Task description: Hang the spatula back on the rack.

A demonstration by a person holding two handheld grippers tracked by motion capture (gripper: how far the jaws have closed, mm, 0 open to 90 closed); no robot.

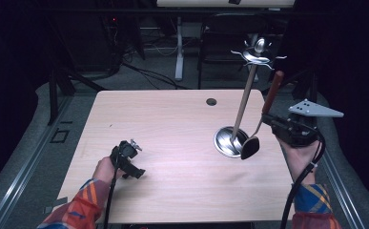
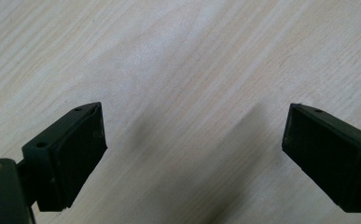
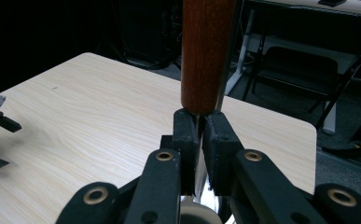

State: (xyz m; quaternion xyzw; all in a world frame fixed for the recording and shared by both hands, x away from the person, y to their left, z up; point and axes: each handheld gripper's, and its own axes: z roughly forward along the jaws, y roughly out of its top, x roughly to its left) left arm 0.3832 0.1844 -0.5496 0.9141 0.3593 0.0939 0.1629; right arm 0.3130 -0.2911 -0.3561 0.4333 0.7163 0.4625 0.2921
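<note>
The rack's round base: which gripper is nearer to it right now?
Right. The right gripper, shut on a wooden-handled utensil, hangs just beside the base, at its right. The left gripper sits open on the table, far across to the left.

Light wooden table point(image 1: 172, 124), dark chair point(image 1: 225, 38) behind, white table leg point(image 1: 179, 47)

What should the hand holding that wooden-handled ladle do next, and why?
Probably lift the ladle toward the rack's hooks: the right gripper is shut on its metal stem, its bowl hangs beside the rack's base, and the hooks look free.
</note>
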